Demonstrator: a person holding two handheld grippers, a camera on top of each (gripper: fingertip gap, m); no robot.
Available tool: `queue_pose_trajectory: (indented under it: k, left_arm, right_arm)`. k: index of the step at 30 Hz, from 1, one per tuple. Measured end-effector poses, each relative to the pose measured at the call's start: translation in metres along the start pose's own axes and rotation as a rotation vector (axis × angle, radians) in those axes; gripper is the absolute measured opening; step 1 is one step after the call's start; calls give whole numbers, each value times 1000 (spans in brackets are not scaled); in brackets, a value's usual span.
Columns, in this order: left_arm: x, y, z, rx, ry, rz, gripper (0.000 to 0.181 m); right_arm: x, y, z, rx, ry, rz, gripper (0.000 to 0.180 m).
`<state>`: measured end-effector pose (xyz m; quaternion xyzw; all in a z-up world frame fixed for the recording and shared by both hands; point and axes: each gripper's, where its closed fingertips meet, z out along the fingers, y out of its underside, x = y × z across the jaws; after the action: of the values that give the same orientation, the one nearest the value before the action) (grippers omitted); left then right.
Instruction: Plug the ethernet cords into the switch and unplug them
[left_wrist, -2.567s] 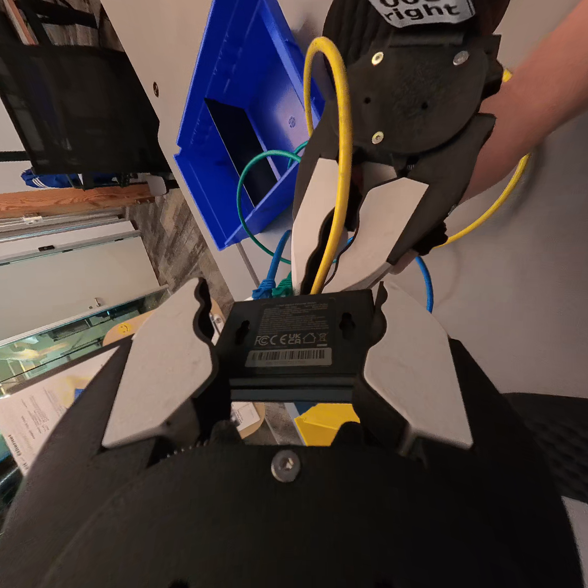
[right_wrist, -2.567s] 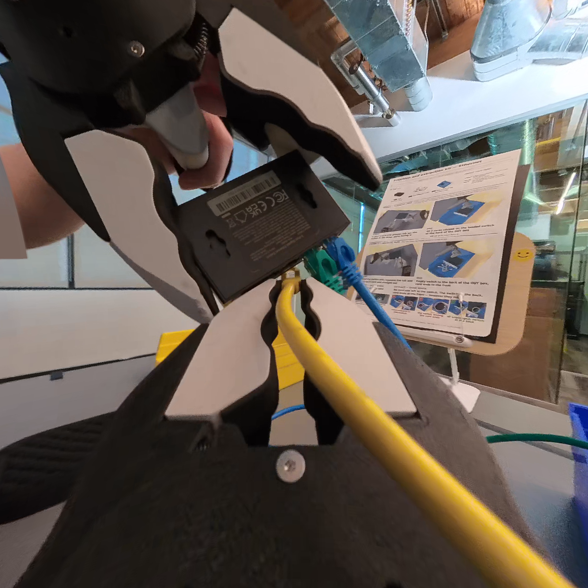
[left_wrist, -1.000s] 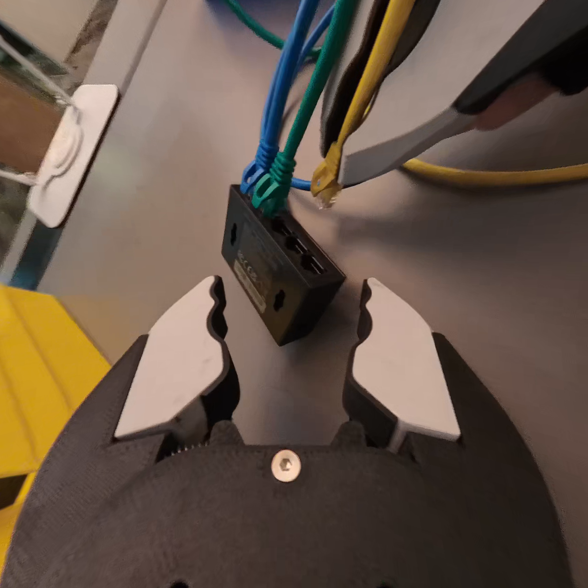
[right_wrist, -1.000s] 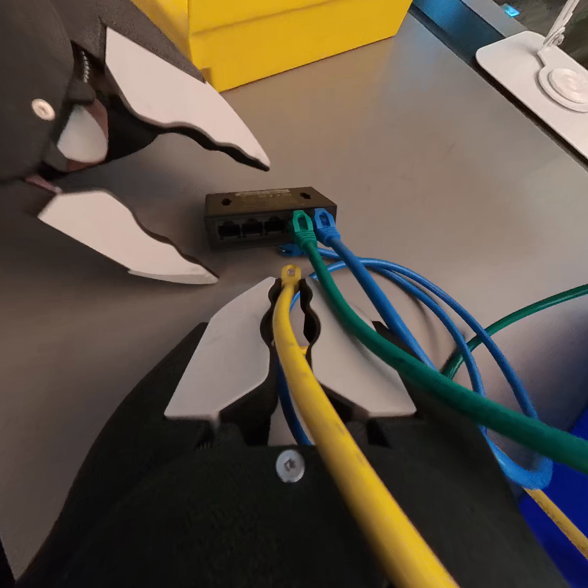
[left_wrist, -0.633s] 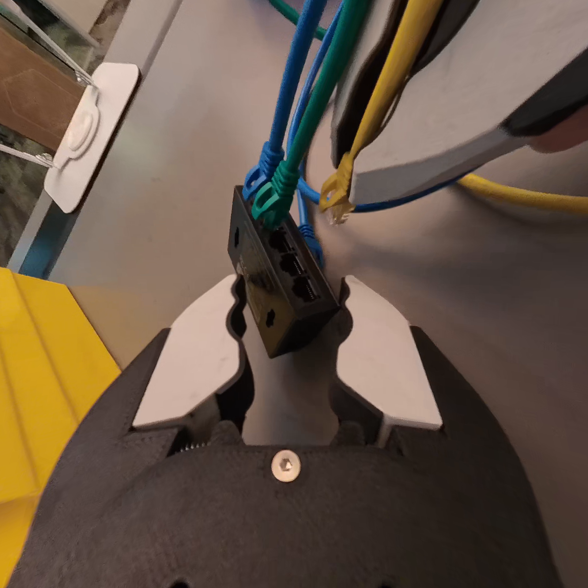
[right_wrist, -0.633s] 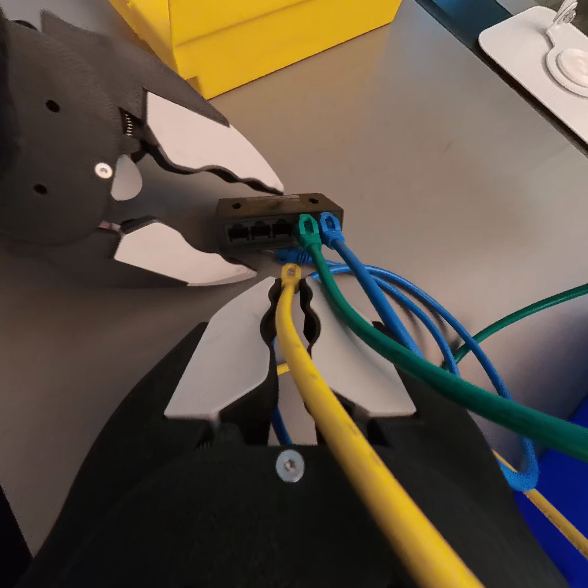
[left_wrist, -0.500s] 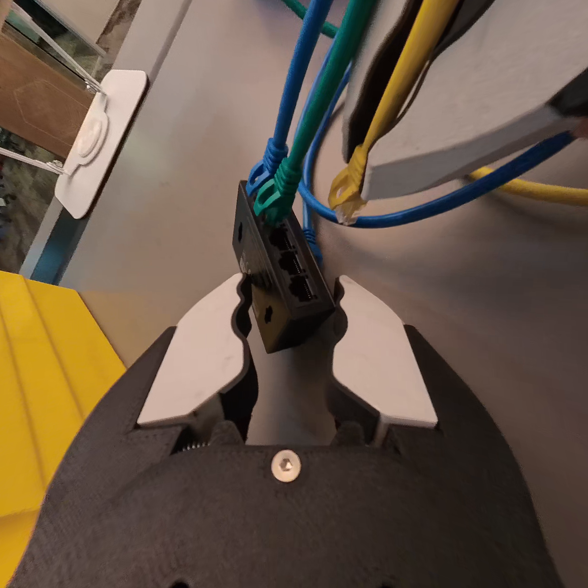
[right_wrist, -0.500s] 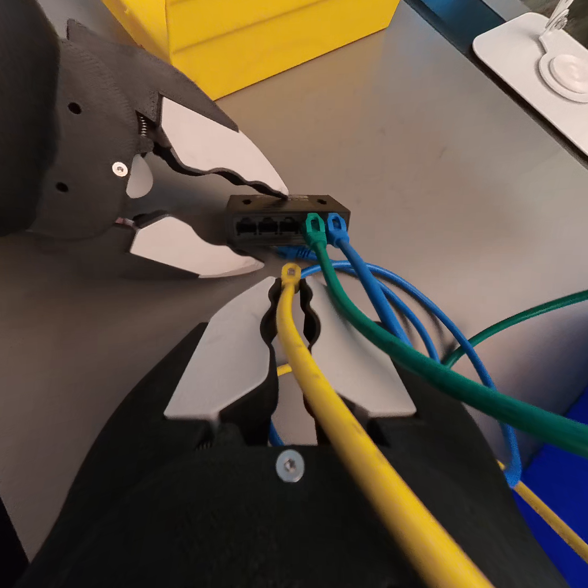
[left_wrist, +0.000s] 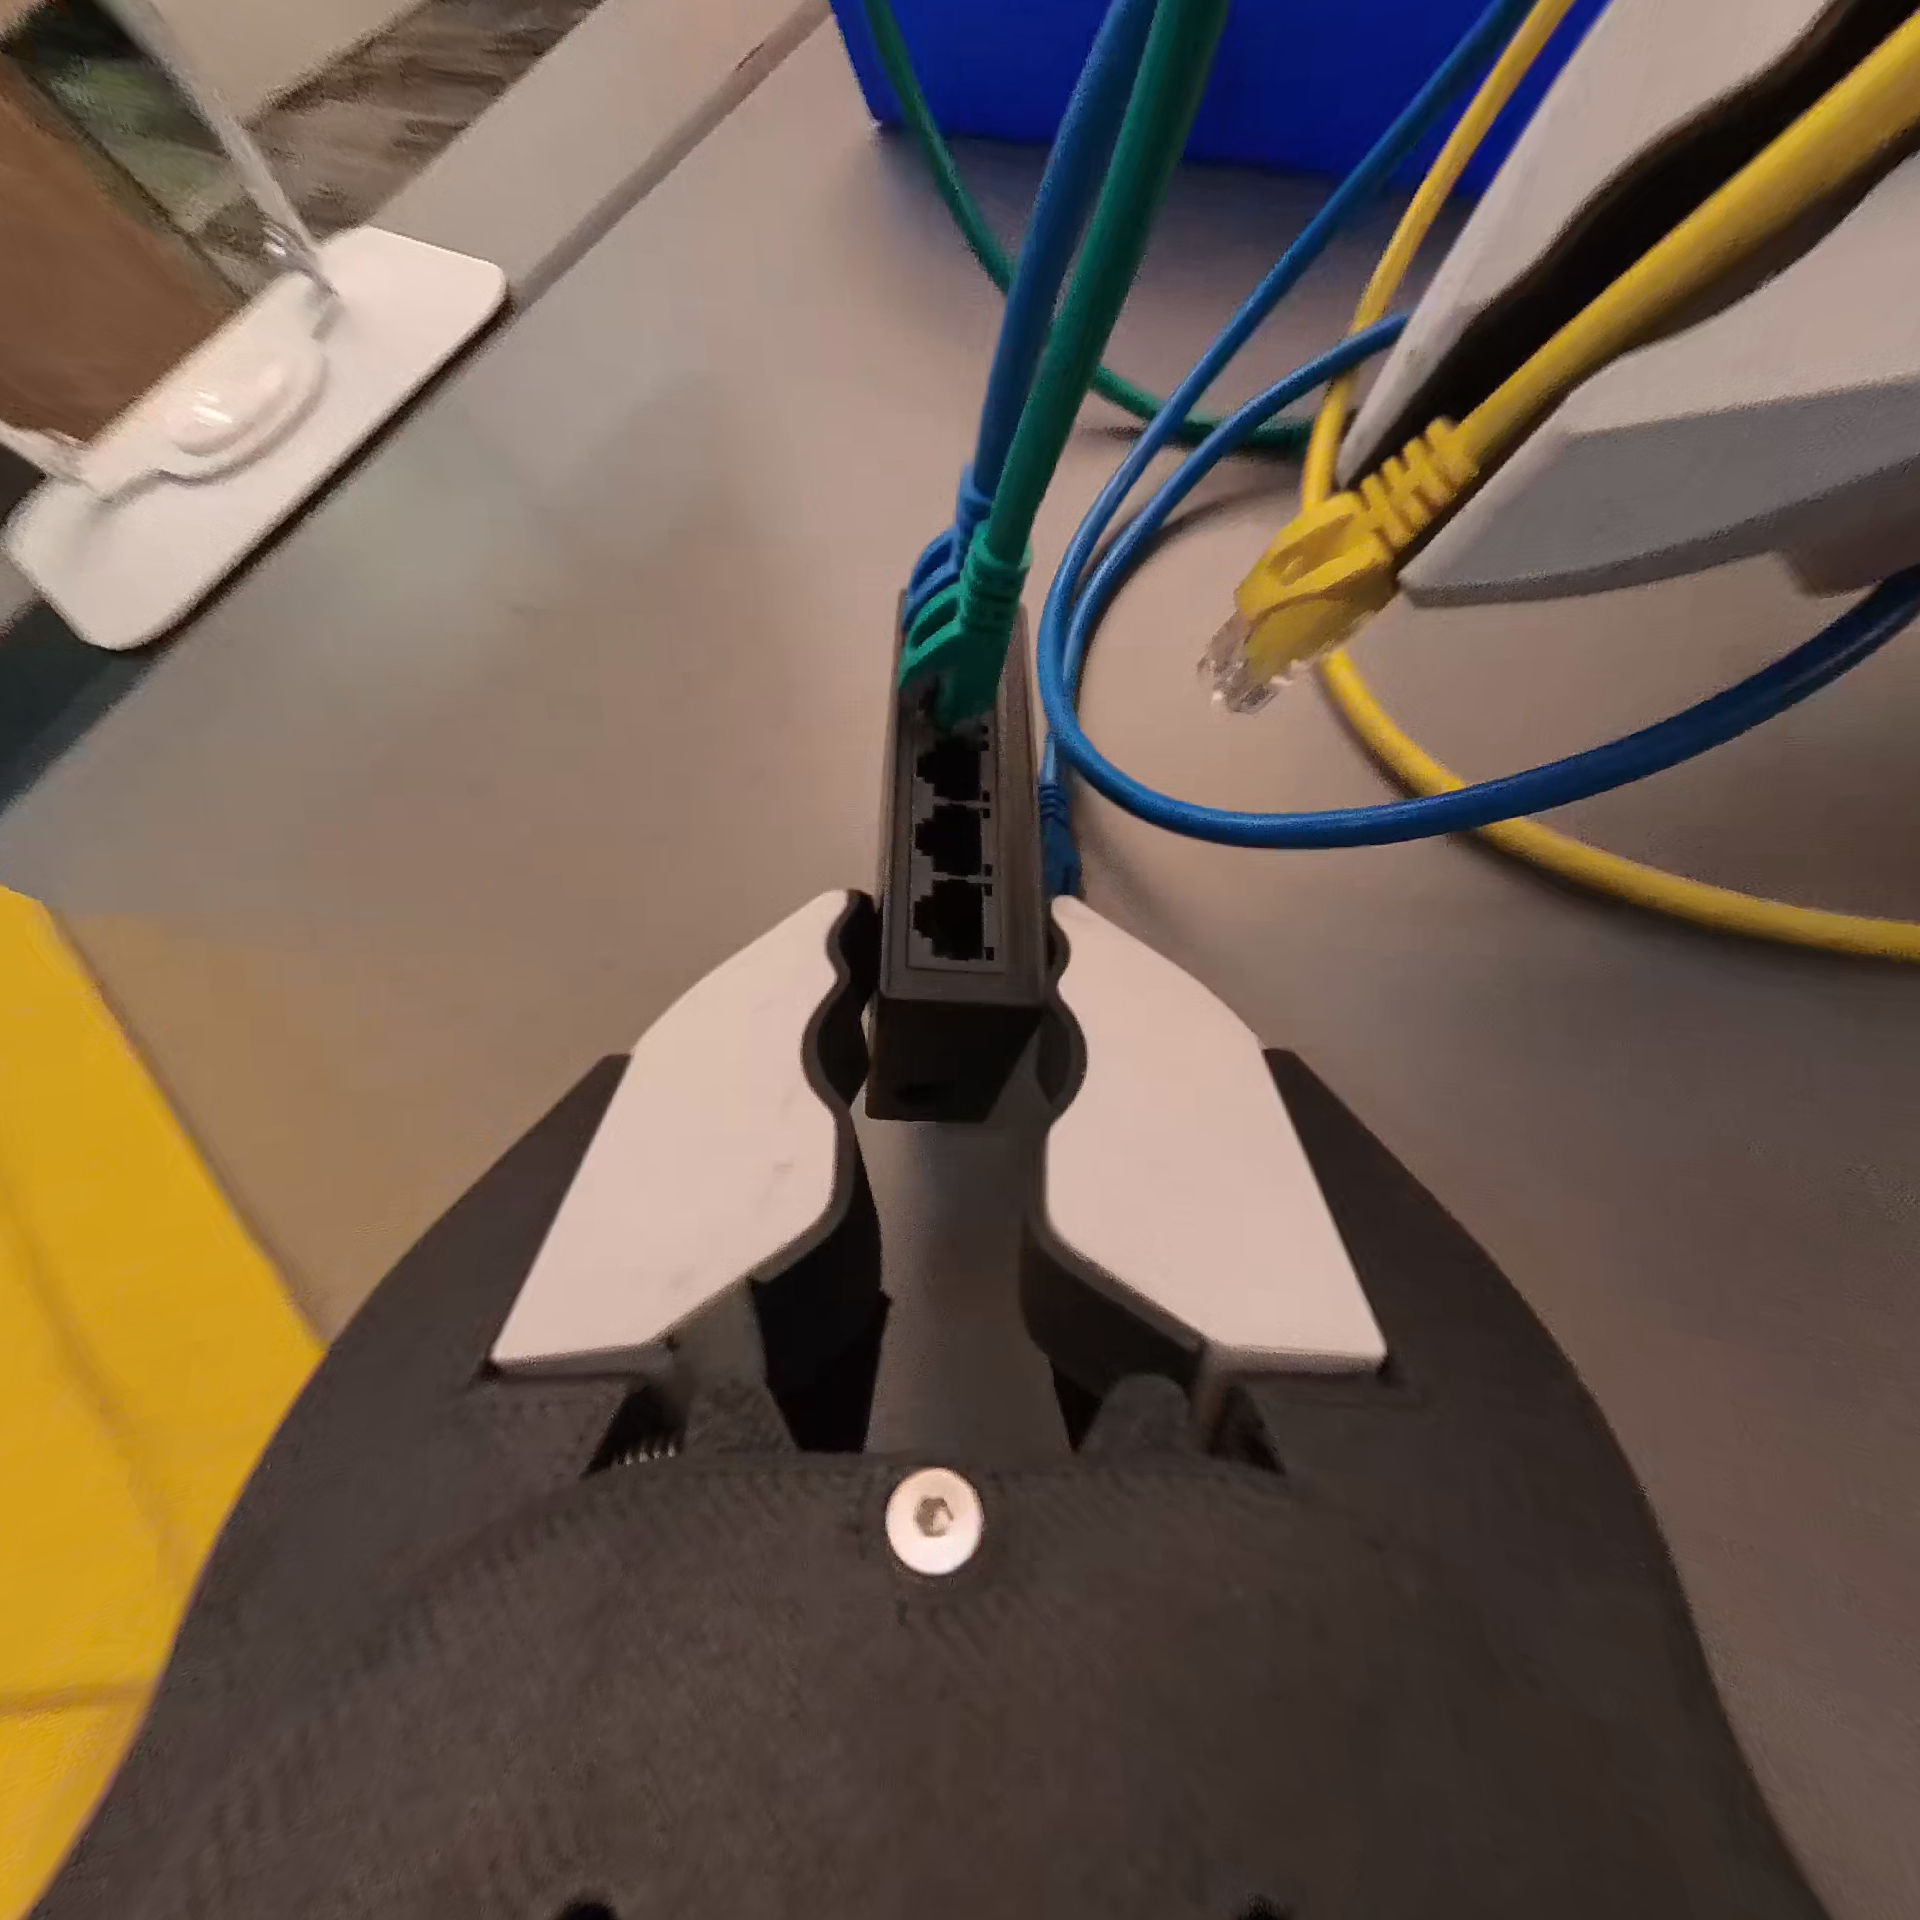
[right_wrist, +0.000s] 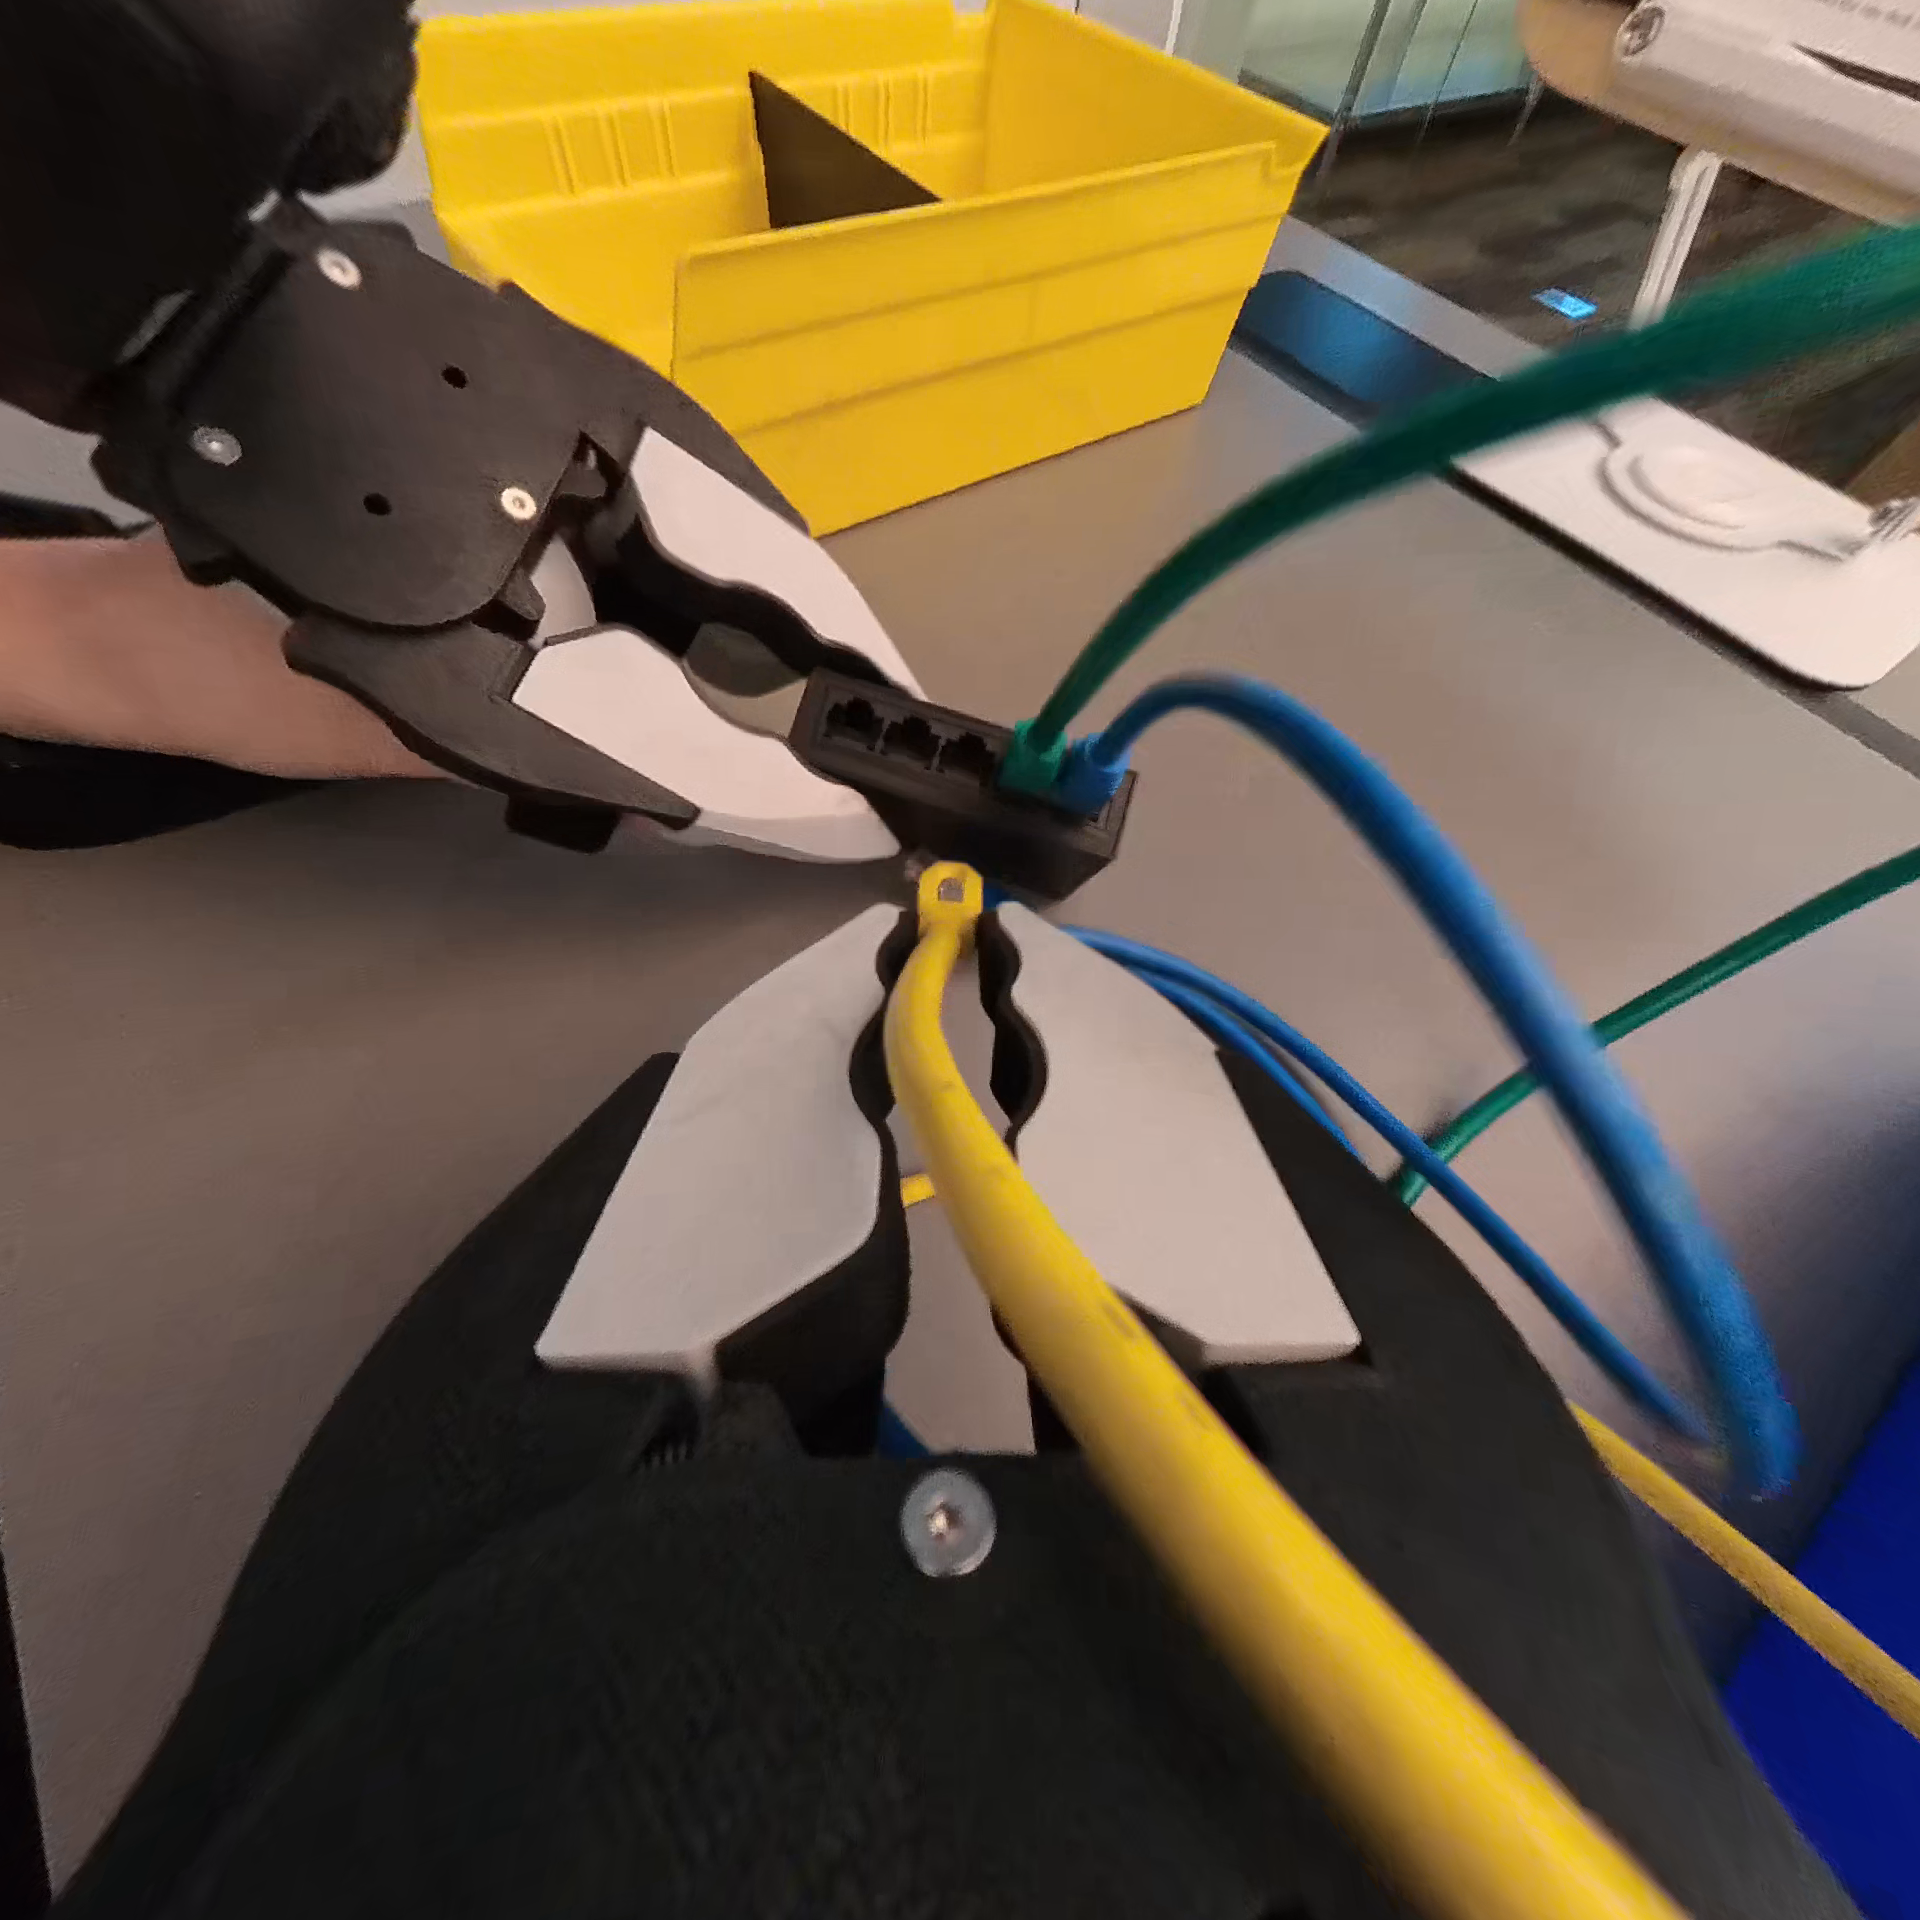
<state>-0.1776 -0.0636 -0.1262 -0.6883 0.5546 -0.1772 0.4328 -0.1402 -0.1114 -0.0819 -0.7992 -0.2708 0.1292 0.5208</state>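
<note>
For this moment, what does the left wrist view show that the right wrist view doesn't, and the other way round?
Only the left wrist view shows the yellow cord's clear plug tip, hanging unplugged beside the switch.

Only the right wrist view shows the whole yellow bin with its divider, and the person's forearm behind the left gripper.

Both show the left gripper shut on the switch's end, three empty ports, green cord and blue cord plugged in, and the right gripper shut on the yellow cord.
</note>
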Motion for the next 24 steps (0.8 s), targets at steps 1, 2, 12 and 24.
queue_pose_trajectory:
  k: [1, 2, 12, 24]
  left_arm:
    - [2, 1, 1, 5, 39, -42, 28]
    - [4, 3, 3, -5, 69, -67, 27]
    - [5, 6, 21, -43, 222, -196, 38]
    - [5, -2, 25, -32, 207, -111, 29]
  right_arm:
    - [1, 0, -1, 7, -2, 10, 12]
    - [1, 0, -2, 15, -8, 19, 12]
    - [12, -2, 6, -67, -2, 57, 13]
    - [48, 12, 12, -209, 184, -13, 13]
